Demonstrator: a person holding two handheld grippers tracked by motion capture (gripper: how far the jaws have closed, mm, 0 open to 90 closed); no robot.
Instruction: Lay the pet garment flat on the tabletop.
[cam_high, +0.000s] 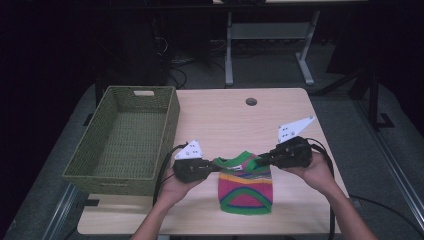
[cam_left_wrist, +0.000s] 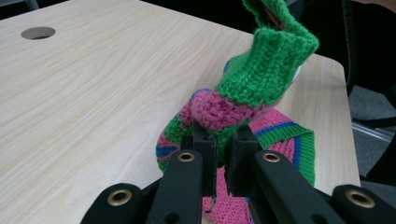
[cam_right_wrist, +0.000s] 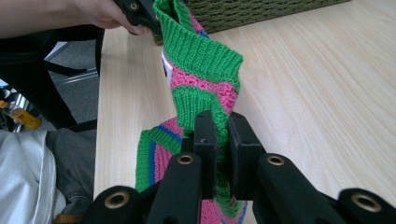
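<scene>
Both of my grippers clamp the knitted garment (cam_high: 245, 181): left gripper (cam_high: 212, 165) and right gripper (cam_high: 264, 159) each pinch one end of its green ribbed collar. Between them hangs the pink body, striped green, blue and yellow, hem resting on the table (cam_high: 215, 120).

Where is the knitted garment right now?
In the high view the knitted garment lies near the table's front edge, right of the basket, its top pinched between the left gripper and right gripper.
</scene>
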